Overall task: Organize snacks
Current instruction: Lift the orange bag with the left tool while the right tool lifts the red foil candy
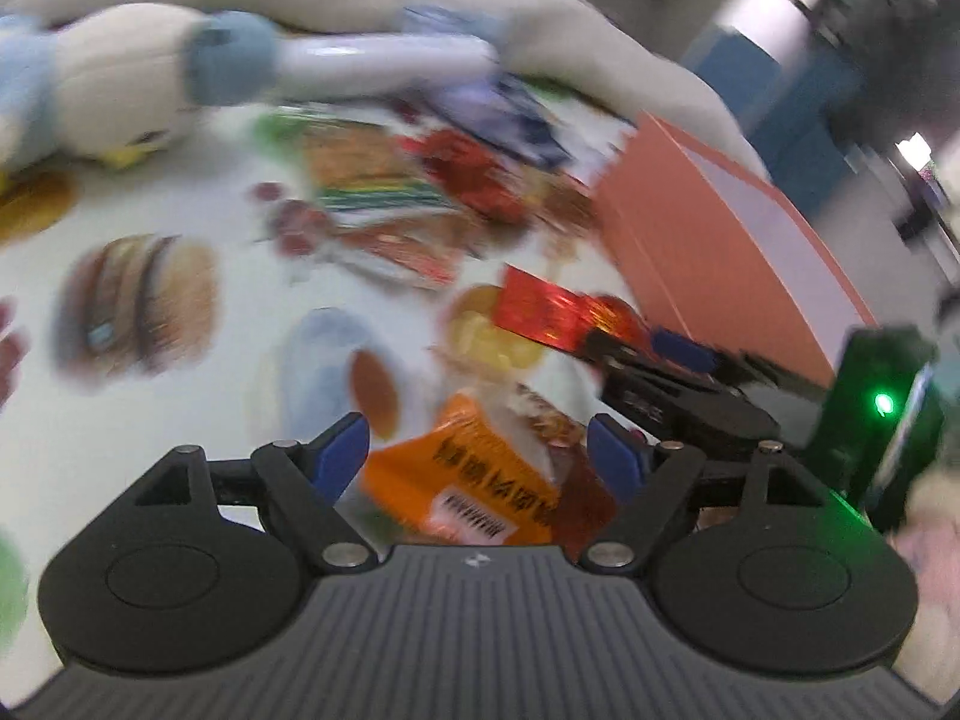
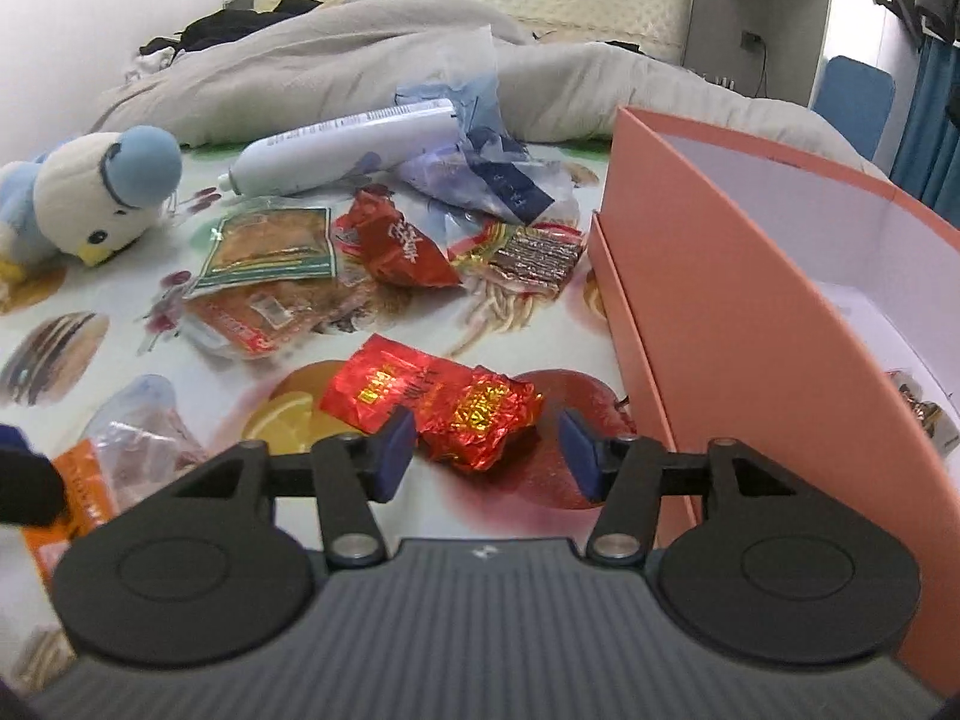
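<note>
Snacks lie scattered across a bed covered with a food-print sheet (image 2: 180, 354), beside an open orange box. Going from left to right in the right wrist view: a blue-and-white plush bird (image 2: 90, 192) rests at the far left. Low in that corner, an orange snack bag (image 2: 78, 498) with a clear top lies near a dark edge of the other tool. A white tube (image 2: 342, 147) lies further back, next to crumpled blue-and-clear plastic wrapping (image 2: 480, 168). In front of these sit a green-edged packet (image 2: 270, 249), an orange-red packet (image 2: 252, 318) just below it, a red pouch (image 2: 396, 243), and a clear packet of brown sticks (image 2: 528, 252). Nearer the camera, two shiny red foil packets (image 2: 432, 402) lie overlapping.

The right hand-held gripper (image 2: 486, 450) has its jaws partly apart, with the nearer foil packet between them; the blue pads do not appear to press on it. At the right stands the orange box (image 2: 720, 300), with a white interior, its wall just beside the right pad; something lies inside, partly hidden.

The left wrist view is heavily blurred. There the left hand-held gripper (image 1: 477, 459) stands wide, the orange snack bag (image 1: 474, 480) lying between its blue pads without clear contact. A grey blanket (image 2: 360, 48) is bunched at the back of the bed.
</note>
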{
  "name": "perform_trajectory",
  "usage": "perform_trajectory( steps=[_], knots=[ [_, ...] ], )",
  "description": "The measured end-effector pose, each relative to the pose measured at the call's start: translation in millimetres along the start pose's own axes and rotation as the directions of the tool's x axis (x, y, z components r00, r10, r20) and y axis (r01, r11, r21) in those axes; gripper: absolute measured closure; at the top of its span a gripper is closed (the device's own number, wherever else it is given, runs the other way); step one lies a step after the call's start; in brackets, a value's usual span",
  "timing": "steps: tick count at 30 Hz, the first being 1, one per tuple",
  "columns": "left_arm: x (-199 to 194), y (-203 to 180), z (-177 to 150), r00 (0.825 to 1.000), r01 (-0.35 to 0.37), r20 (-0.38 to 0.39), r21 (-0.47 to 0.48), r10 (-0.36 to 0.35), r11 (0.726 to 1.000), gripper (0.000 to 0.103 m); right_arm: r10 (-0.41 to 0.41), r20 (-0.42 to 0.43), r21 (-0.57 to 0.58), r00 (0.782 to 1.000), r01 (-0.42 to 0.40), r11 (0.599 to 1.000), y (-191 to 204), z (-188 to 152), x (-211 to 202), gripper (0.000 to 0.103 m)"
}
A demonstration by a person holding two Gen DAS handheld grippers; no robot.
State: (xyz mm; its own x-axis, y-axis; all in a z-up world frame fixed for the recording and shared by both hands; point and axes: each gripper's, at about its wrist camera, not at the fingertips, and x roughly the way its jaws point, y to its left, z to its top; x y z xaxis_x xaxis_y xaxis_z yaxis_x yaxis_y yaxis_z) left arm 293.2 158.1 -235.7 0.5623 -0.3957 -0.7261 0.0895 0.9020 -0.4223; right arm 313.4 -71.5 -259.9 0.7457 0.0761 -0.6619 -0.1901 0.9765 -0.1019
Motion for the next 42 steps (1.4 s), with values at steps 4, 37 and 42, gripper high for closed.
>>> perform_trajectory(
  steps=[4, 37, 42],
  knots=[
    [23.6, 5.7, 3.0, 0.998, 0.025, -0.059, 0.033, -0.023, 0.999, 0.021, -0.005, -0.007, -0.004, 1.0, 0.005, 1.0, -0.1, -2.2, 10.2, 0.044],
    [-24.7, -25.4, -68.7, 0.994, -0.109, 0.018, -0.103, 0.111, 0.989, 0.061, 0.129, 0.023, -0.107, 0.991, -0.126, 0.986, -6.8, -29.5, -78.7, 0.051],
    [-46.3, -29.8, -90.5, 0.985, -0.158, 0.04, -0.169, 0.167, 0.973, 0.061, 0.132, 0.035, -0.127, 0.991, -0.126, 0.984, -10.9, -41.4, -111.1, 0.051]
  ],
)
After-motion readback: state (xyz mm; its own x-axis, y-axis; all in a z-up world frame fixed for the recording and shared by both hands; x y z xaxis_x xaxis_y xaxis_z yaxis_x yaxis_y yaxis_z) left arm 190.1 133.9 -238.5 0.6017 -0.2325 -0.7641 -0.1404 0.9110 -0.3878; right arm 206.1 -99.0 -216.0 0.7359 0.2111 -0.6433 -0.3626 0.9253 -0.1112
